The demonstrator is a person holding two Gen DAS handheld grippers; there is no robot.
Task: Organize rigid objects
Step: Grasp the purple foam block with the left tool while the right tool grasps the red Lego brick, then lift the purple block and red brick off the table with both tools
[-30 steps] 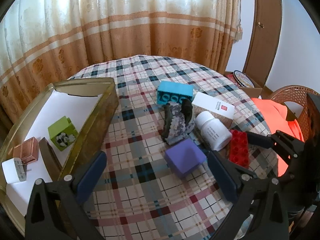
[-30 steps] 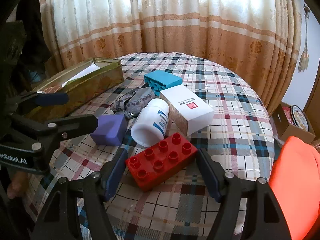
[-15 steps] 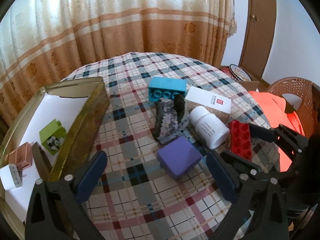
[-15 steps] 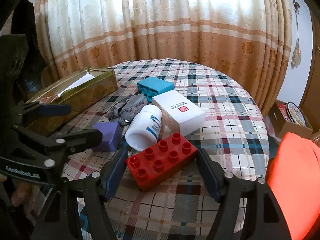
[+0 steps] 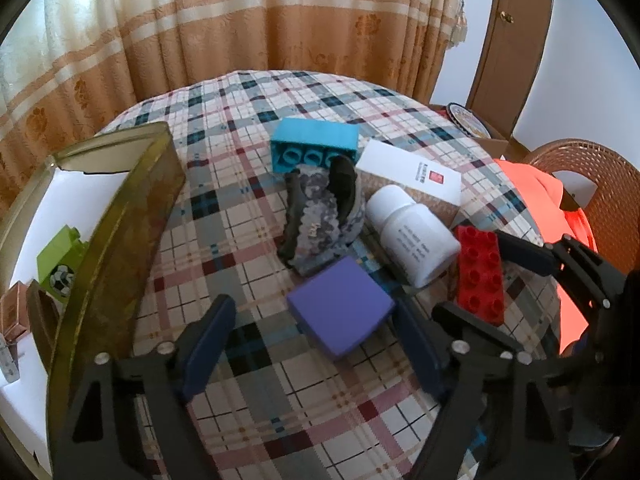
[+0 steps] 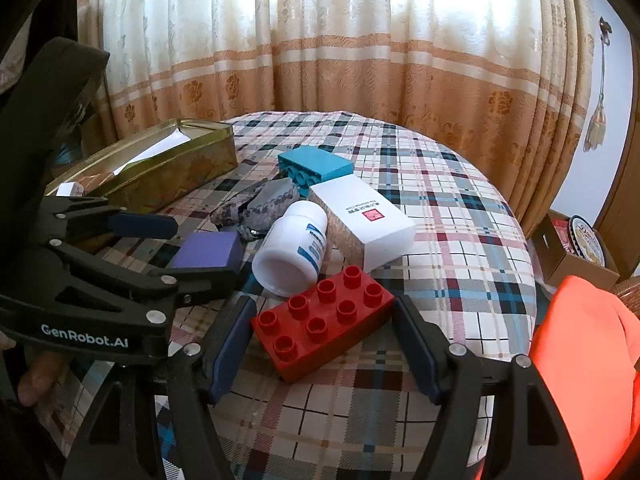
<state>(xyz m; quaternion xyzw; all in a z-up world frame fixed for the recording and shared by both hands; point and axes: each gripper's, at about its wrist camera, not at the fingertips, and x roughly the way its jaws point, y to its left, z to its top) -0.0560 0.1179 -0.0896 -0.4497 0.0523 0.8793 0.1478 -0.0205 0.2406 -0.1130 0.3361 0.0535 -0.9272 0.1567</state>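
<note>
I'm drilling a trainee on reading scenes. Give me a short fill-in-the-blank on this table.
1. The left gripper is closing around the ____ block.
2. The red brick between the right gripper's fingers shows ____ studs.
3. The white bottle lies on its ____.
4. The green brick sits inside the ____ tin.

Missing: purple; eight; side; gold

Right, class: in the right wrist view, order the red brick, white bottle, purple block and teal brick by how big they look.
1. red brick, though it lies nearest the camera
2. white bottle
3. purple block and teal brick: these look alike, and the left gripper partly hides the block, so no ranking.
</note>
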